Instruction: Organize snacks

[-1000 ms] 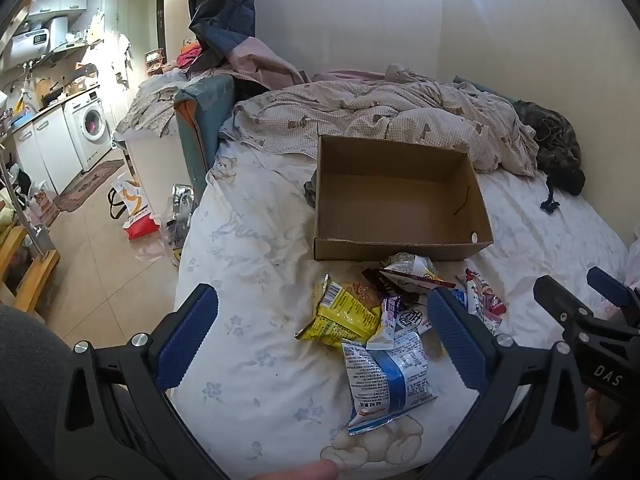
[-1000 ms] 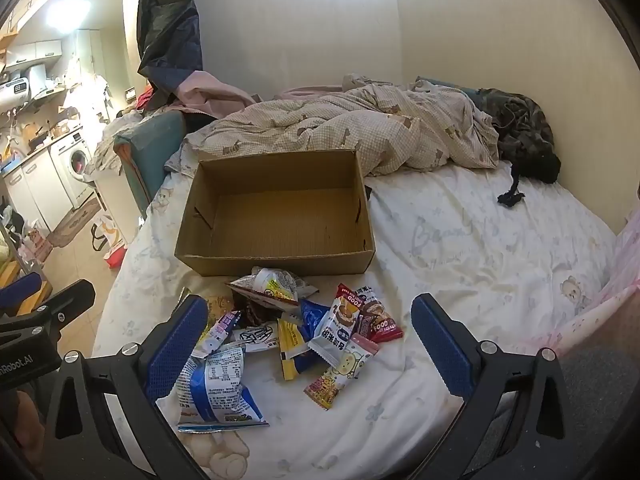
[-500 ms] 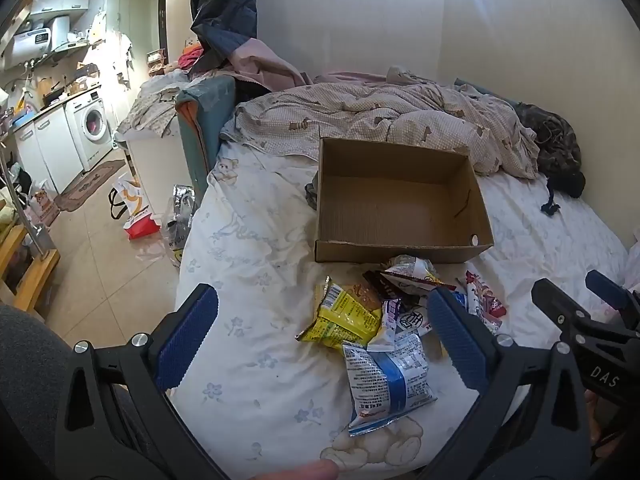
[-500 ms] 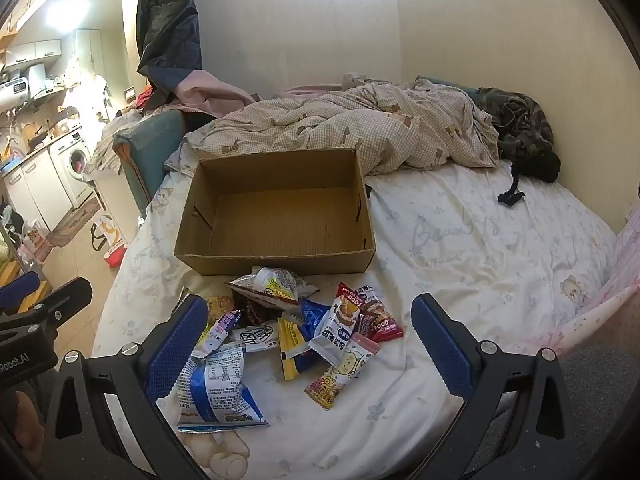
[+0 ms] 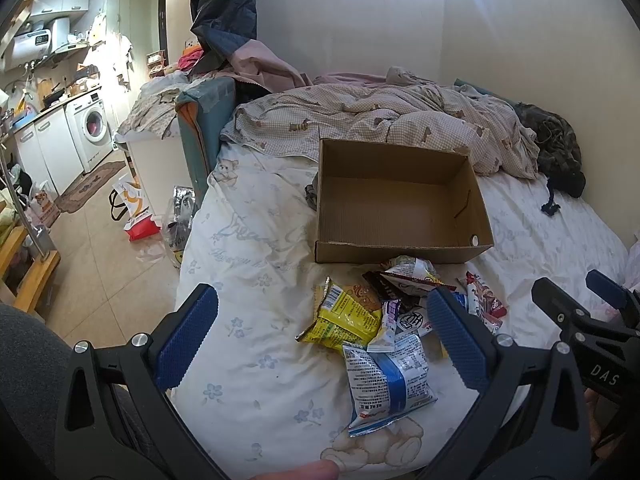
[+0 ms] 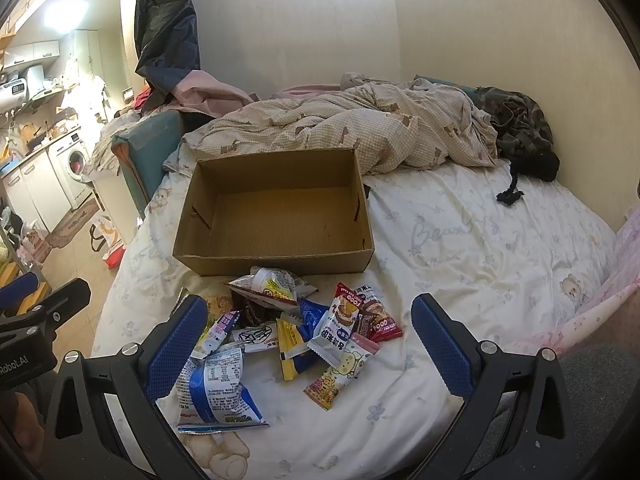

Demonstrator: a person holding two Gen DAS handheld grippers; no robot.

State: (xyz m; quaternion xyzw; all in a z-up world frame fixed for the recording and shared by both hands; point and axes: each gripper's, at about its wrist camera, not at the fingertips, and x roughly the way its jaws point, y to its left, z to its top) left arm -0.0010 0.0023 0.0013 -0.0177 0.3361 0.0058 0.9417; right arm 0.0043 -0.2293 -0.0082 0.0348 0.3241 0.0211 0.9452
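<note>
Bed sheet below, left tool and right tool both wide, empty, above snack packets.

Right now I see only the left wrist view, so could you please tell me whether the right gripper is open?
Observer: Yes, the right gripper is open and empty, its fingers either side of the snack pile.
Operator: Thank you. Is any packet hidden from me?
Observer: Yes, a bear-printed packet with a pink top lies at the pile's near right edge.
</note>
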